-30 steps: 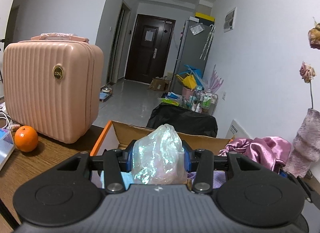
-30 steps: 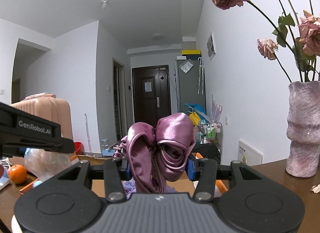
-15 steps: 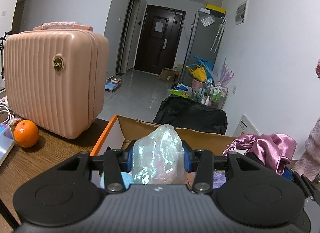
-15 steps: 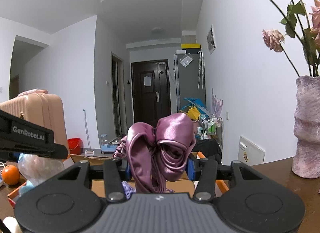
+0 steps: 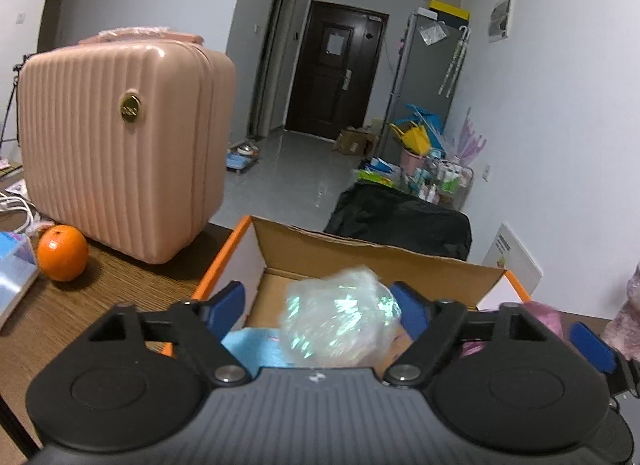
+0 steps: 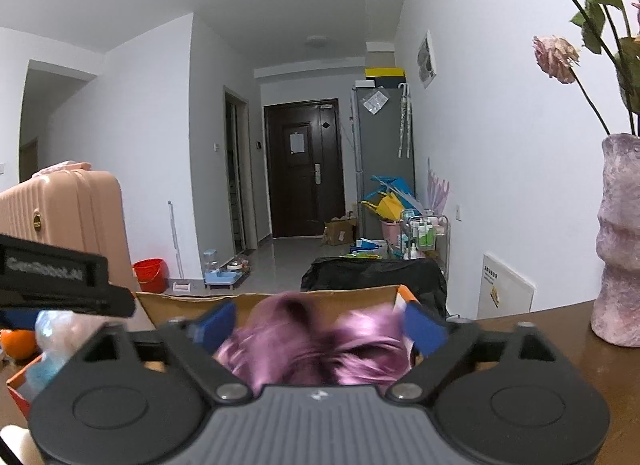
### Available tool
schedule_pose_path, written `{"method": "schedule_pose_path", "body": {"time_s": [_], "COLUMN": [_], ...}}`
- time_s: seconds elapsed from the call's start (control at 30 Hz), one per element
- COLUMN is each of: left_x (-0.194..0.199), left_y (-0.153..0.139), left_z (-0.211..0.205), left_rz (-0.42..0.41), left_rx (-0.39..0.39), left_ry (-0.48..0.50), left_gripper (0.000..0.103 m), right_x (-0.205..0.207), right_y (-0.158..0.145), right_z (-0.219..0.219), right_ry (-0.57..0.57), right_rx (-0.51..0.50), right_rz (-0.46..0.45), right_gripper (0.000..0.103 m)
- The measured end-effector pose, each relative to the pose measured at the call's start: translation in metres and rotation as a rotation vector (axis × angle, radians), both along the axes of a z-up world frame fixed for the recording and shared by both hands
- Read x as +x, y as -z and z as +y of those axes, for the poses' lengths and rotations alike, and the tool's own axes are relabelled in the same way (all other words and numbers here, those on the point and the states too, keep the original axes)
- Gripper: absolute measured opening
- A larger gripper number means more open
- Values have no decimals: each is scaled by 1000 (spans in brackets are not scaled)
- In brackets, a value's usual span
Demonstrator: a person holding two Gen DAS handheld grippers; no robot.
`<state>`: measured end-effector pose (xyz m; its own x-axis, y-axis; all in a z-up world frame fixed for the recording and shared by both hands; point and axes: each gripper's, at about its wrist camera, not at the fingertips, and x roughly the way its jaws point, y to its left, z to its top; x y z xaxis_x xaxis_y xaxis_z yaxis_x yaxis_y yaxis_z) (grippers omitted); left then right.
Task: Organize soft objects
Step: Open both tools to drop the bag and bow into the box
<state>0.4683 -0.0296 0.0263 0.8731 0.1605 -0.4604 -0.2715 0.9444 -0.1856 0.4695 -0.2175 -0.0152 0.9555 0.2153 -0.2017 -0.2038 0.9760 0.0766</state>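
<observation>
Both soft things are judged all but put away: the left gripper (image 5: 318, 305) and right gripper (image 6: 316, 323) have just been opened wide, the shiny bag (image 5: 340, 319) and purple cloth (image 6: 320, 345) released blurred over the cardboard box (image 5: 360, 253) at 12 o'clock.

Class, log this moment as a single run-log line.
left claw: just opened, iridescent bundle dropping | right claw: just opened, purple satin cloth dropping | target: cardboard box

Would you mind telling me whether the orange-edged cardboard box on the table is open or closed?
Open: the orange-edged cardboard box has its flaps raised, and its brown interior shows, with a light blue item inside.
</observation>
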Motion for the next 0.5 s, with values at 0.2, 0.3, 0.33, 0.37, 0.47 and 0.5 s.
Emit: {"method": "schedule_pose_path", "body": {"time_s": [0.2,0.3,0.33,0.37,0.47,0.5], "left_x": [-3,-3,-3,-4,-6,-7], "left_y": [0,1,1,0,0,-1], "left_z": [4,3,3,2,0,-1], "left_rz": [0,4,3,0,-5,-7], "left_rx": [-19,-14,-10,-5,6,8], "left_ry": [-33,-28,-28,-27,-25,-24], "left_gripper": [103,103,103,103,103,103], "right_x": [1,1,0,0,-4,-5], "right_y": [2,2,3,2,2,2], "right_z": [-3,-3,-3,-3,-3,-3], "right_ry": [14,16,15,14,12,12], "right_rx": [10,2,0,-1,-6,-8], "right_rz": [6,8,8,7,3,2], "right_gripper": [103,103,103,103,103,103]}}
